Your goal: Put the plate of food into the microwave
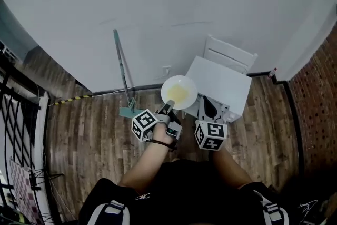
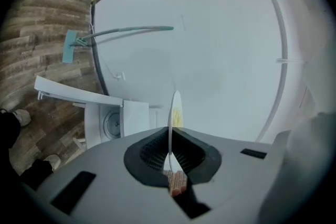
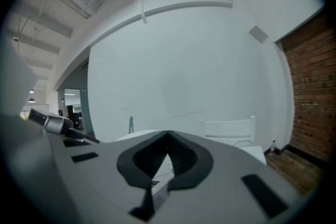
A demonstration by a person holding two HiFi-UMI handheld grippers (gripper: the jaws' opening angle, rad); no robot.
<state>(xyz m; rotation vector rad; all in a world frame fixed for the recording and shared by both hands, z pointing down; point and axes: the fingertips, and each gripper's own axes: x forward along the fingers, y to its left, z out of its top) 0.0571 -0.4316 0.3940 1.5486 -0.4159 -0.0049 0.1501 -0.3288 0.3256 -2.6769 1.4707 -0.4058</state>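
A white plate [image 1: 179,92] with yellow food on it hangs in front of the white microwave [image 1: 224,81], level with its left front corner. My left gripper [image 1: 167,108] is shut on the plate's near rim. In the left gripper view the plate [image 2: 175,107] shows edge-on between the left gripper's [image 2: 169,157] pads, and the microwave [image 2: 113,123] lies below left with its door [image 2: 68,93] swung open and a round turntable inside. My right gripper [image 1: 209,110] hovers at the microwave's front, shut and empty; the right gripper [image 3: 167,157] faces the white wall.
A teal-handled mop [image 1: 122,68] leans on the white wall left of the plate. A white slatted frame [image 1: 230,54] stands behind the microwave. Yellow-black tape [image 1: 68,100] marks the wood floor. A brick wall [image 1: 316,92] is at the right.
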